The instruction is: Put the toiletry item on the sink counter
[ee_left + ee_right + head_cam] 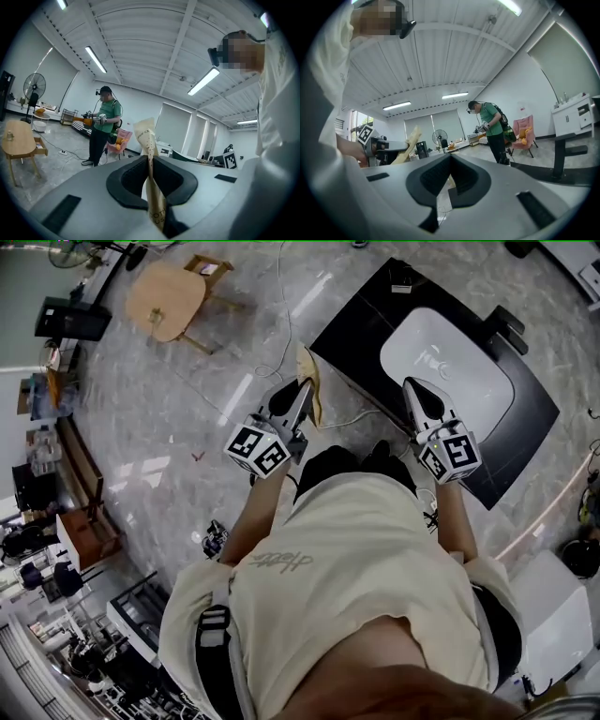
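The toiletry item is a flat beige paper packet (310, 382) with dark print. My left gripper (304, 390) is shut on it, and in the left gripper view the packet (146, 136) sticks up between the closed jaws of that gripper (149, 158). It hangs over the floor, just left of the black sink counter (525, 418) with its white basin (450, 362). My right gripper (413, 388) is over the counter's near edge beside the basin. In its own view the right gripper (450, 157) has its jaws together with nothing in them, and the packet (407, 140) shows at left.
A round wooden table (167, 298) stands far left on the marble floor. A white cable (281, 343) runs across the floor. A small black thing (403, 279) lies at the counter's far end. A white cabinet (553, 615) is at lower right. A person in a green shirt (104, 125) stands further off.
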A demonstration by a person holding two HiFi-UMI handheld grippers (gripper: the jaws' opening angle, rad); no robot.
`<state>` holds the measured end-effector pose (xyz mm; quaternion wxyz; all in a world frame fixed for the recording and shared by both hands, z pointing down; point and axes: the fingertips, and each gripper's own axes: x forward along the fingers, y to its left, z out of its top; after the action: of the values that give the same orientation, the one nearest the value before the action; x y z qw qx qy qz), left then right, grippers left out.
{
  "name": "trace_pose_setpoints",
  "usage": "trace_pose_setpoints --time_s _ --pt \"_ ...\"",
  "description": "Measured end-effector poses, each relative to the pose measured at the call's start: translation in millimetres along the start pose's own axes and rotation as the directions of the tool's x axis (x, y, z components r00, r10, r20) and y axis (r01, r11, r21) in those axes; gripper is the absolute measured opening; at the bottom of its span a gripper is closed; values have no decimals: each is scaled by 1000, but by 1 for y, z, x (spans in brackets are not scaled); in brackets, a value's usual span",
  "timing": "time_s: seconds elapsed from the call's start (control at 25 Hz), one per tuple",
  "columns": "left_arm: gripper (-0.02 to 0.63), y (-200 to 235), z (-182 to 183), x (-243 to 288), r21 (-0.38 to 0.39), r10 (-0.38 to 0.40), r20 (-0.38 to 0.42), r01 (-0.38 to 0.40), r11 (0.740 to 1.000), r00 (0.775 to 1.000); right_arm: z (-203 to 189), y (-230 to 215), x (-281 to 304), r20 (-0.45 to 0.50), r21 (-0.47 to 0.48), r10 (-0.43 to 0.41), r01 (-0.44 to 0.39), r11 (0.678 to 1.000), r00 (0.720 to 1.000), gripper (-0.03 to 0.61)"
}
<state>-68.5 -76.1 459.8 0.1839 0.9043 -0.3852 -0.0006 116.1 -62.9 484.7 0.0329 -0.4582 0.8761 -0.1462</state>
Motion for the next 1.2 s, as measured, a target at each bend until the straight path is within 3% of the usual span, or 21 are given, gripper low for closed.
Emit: trace_pose_setpoints --time_s 0.32,0.64,0.8,1.0,1.2 --pt "32 31 14 40 6 -92 -3 92 996 996 6 -13 28 9 -8 -72 72 997 997 -6" --pt "32 89 47 97 -17 -243 -23 243 970 970 43 -26 76 43 -41 -229 231 972 972 -6" --pt "32 112 60 119 -21 -317 -53 316 949 947 62 -25 98 51 -53 -314 317 947 948 -5" --pt "32 142 60 141 -144 -406 -46 396 907 913 62 -23 119 41 -64 -409 410 910 912 -6" --pt "32 165 44 168 -172 -466 -88 448 878 880 52 -22 117 25 -53 -501 502 863 865 -5"
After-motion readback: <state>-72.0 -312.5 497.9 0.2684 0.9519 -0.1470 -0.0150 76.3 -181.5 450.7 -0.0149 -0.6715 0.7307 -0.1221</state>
